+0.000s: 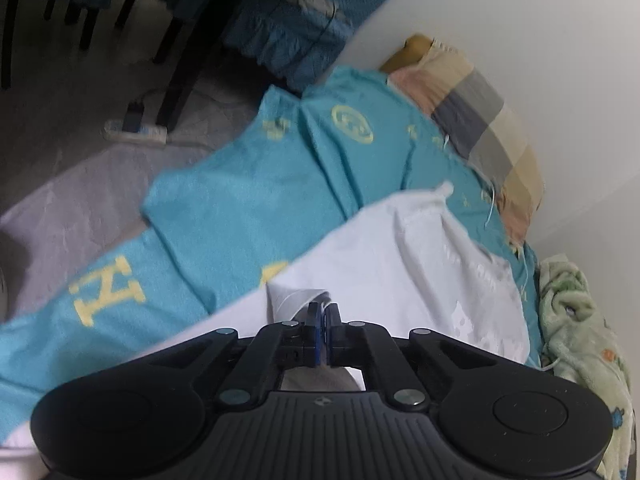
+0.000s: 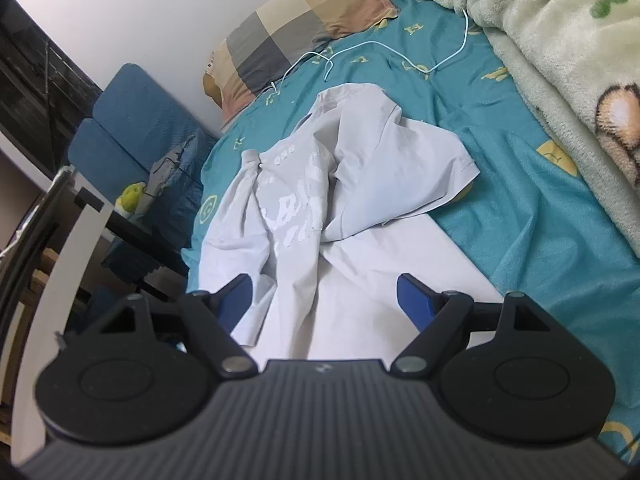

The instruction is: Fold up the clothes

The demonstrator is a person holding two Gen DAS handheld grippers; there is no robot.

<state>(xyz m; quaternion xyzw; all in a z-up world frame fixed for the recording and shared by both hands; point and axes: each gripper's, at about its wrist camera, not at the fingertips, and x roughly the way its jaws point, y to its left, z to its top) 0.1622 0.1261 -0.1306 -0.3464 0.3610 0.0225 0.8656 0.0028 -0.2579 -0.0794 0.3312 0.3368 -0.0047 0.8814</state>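
Note:
A white T-shirt [image 2: 352,184] with pale lettering lies rumpled on the teal bed sheet [image 2: 540,240], one sleeve folded over its chest. My right gripper [image 2: 326,300] hovers open above the shirt's lower part, its blue pads spread wide with cloth below them. In the left wrist view the same white T-shirt [image 1: 400,264] spreads across the sheet [image 1: 248,200]. My left gripper [image 1: 323,312] is shut on a folded edge of the shirt, which bunches just ahead of the pads.
A checked pillow [image 2: 296,28] lies at the bed's head against the white wall. A green fleece blanket [image 2: 560,60] is heaped along the right side. A thin cable [image 2: 400,50] trails over the sheet. A blue padded seat [image 2: 140,128] and black chair legs [image 1: 184,52] stand beside the bed.

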